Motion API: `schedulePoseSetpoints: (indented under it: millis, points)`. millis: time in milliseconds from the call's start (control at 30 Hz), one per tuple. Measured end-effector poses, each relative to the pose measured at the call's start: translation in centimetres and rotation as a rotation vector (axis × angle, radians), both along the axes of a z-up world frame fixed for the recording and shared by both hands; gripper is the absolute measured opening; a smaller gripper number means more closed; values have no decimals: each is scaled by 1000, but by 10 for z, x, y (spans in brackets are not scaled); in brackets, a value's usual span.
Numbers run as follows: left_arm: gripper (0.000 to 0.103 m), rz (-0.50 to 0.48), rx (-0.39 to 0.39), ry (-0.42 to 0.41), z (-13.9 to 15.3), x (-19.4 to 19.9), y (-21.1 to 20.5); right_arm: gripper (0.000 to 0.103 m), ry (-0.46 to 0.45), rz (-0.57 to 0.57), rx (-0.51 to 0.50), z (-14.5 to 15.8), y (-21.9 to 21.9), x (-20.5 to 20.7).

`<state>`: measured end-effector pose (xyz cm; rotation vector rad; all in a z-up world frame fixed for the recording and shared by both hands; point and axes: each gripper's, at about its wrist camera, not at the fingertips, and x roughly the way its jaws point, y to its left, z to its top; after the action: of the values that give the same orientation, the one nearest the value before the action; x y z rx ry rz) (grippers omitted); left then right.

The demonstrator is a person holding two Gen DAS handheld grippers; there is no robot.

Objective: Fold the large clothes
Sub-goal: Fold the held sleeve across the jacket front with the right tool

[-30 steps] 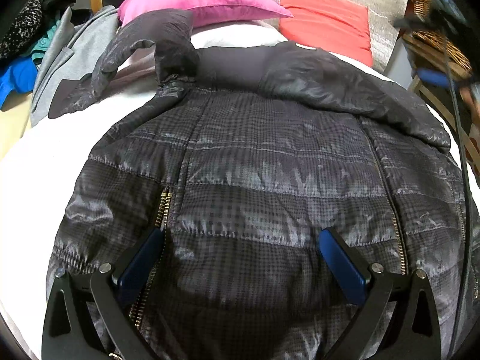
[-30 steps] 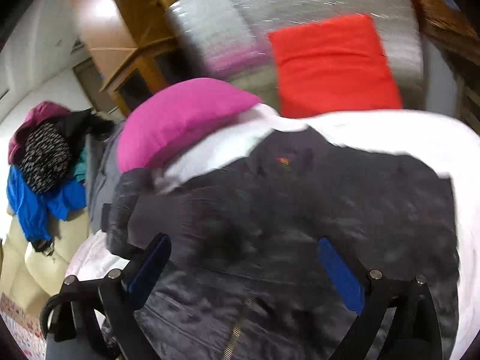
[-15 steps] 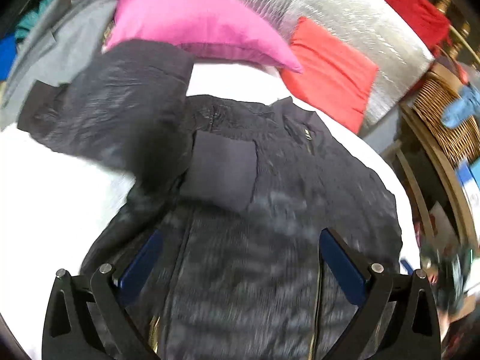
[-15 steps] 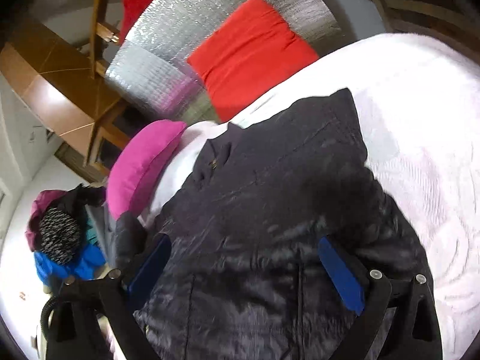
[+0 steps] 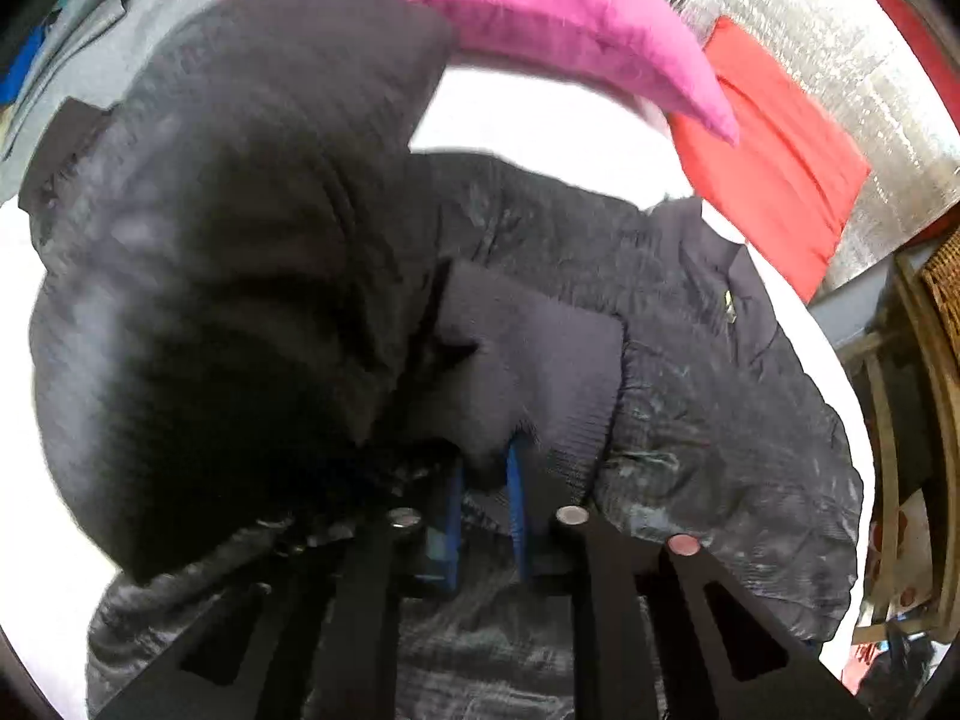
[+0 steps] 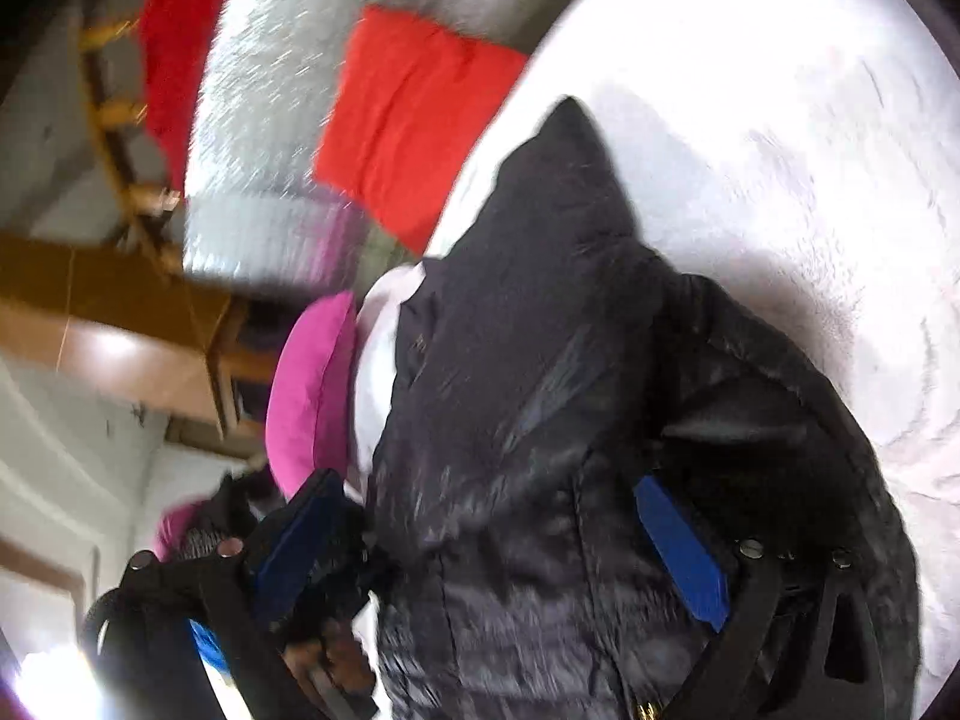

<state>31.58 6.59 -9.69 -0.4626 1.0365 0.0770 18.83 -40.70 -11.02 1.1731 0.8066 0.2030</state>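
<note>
On the white bed, the left claw (image 5: 486,480) is clenched on the dark ribbed cuff (image 5: 540,372) of a black quilted jacket (image 5: 708,420), its blue pads pinching a fold of the knit, with the sleeve (image 5: 240,240) bulging up beside it and over the jacket's body. The right claw (image 6: 498,540) is closing but grips nothing yet: its jaws straddle the puffy fabric near the jacket's right side (image 6: 540,390), the blue pads (image 6: 681,546) apart from the cloth as far as the blurred view shows. The jacket lies spread on the bedspread (image 6: 780,120), collar toward a pink pillow (image 5: 540,12) and a red cushion (image 5: 774,174) against a silver headboard panel (image 5: 840,30). The step in hand appears to be folding the sleeves inward across the body. Next, the left claw would need to carry the cuff across the chest and lay the sleeve flat, while the right secures a hold on its own side; the slippery, puffed fabric may spring back unless pressed down.
</note>
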Motion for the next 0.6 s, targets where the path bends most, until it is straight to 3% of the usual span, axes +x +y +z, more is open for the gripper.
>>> schedulePoseSetpoints:
  millis: [33,100,167,200,267,333,400,433,467,600]
  points:
    - [12,-5,22,-35,9,-3,1,83,24,-18,18,-3,-2,5]
    - [11,-17,70,-116,27,-12,-2,40,28,-33,3,1,-2,9]
    - [11,-35,119,-141,25,-10,-6,37,12,-48,-122,12,-1,8]
    - [11,-47,140,-112,15,-6,-8,37,21,-46,-201,14,2,9]
    - [13,-66,163,-7,-16,2,-10,37,88,-12,-245,3,5,10]
    - [19,-71,202,-38,-17,-1,-12,40,105,30,-234,-1,7,9]
    - [37,-66,226,-23,-11,-4,-14,80,75,53,-241,10,5,2]
    - [54,-65,234,-16,-7,-7,-15,85,53,61,-251,17,4,-1]
    - [60,-66,243,-30,-1,-13,-15,85,31,68,-277,26,3,-6]
    - [61,-101,320,-121,21,-38,-26,85,-59,56,-374,61,-10,-18]
